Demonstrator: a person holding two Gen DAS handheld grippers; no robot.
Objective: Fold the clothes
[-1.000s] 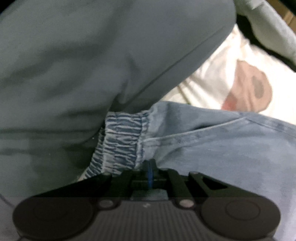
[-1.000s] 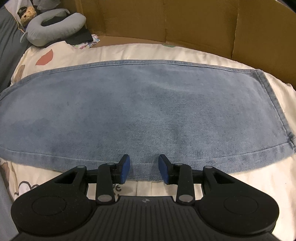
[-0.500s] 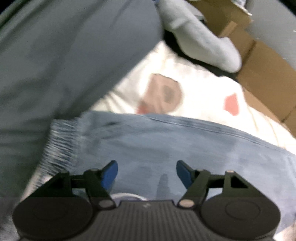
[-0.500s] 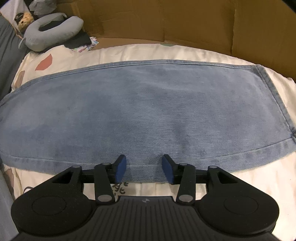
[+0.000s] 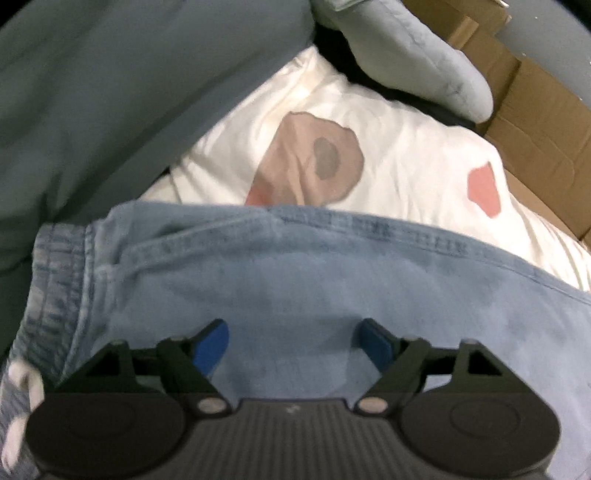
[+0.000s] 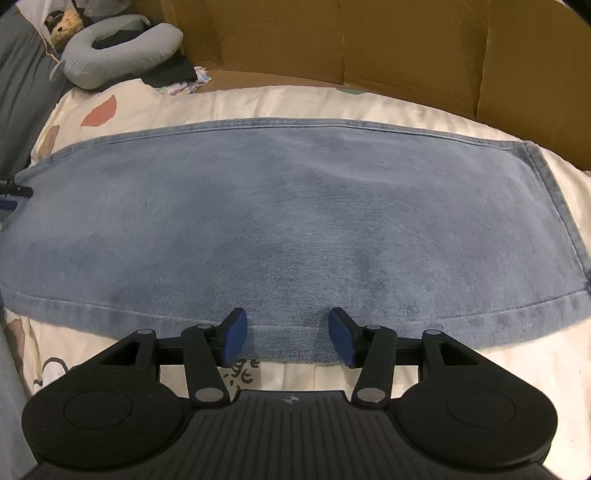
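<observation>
Light blue jeans (image 6: 295,221) lie flat across the bed, legs stacked, hem at the right. My right gripper (image 6: 288,338) is open, its fingers straddling the near edge of the leg, holding nothing. In the left wrist view the jeans' waist end (image 5: 295,288) shows, with the elastic waistband (image 5: 59,280) at the left. My left gripper (image 5: 295,343) is open just above the denim near the waist, holding nothing. Its tip also shows at the left edge of the right wrist view (image 6: 11,192).
A white bedsheet (image 6: 480,373) with coloured patches covers the bed. Cardboard walls (image 6: 369,44) stand behind it. A grey neck pillow (image 6: 122,51) and a plush toy (image 6: 66,24) lie at the far left. A grey-green garment (image 5: 110,92) fills the left wrist view's upper left.
My left gripper has opened, let go of the waistband and swung right over the waist. My right gripper has opened wider and drawn back a little along the leg's near edge.
</observation>
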